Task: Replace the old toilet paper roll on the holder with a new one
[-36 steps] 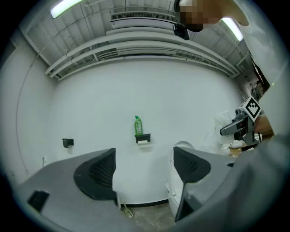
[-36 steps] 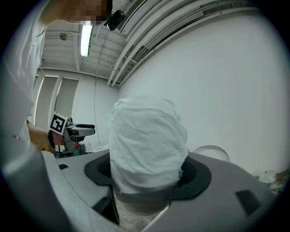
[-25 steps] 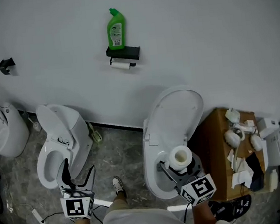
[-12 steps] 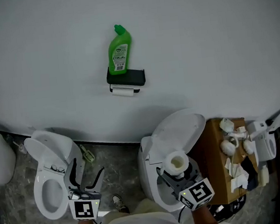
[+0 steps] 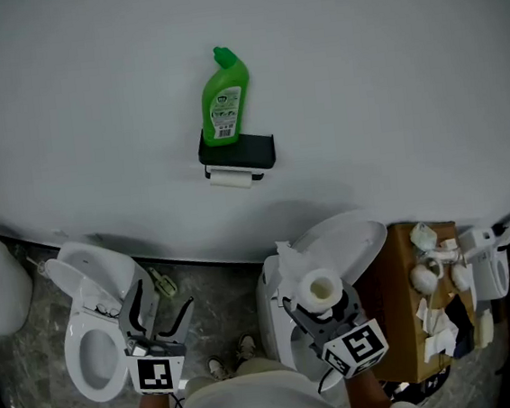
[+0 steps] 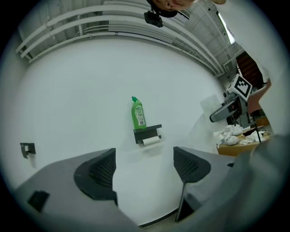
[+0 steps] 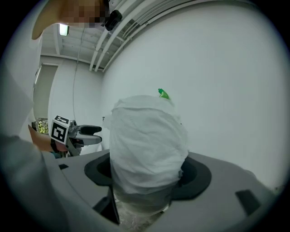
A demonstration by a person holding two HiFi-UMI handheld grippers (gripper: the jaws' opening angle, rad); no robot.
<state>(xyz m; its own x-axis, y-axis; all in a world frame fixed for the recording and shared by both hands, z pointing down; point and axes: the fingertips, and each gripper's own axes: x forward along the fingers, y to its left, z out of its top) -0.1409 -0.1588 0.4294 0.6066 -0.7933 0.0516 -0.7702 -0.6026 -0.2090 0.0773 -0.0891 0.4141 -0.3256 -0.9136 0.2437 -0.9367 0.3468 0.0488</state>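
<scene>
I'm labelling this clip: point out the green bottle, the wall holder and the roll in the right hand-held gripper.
green bottle (image 5: 227, 111), head view, on its label.
holder (image 5: 237, 152), head view, on its black front.
toilet paper roll (image 7: 147, 145), right gripper view, on its wrapped side.

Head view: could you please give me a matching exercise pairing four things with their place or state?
1 green bottle
2 new roll
3 left tongs
4 old roll

A open, empty
B standing on the holder
C hanging under the holder
D clamped in the right tongs

Pairs: 1-B, 2-D, 3-A, 4-C
</scene>
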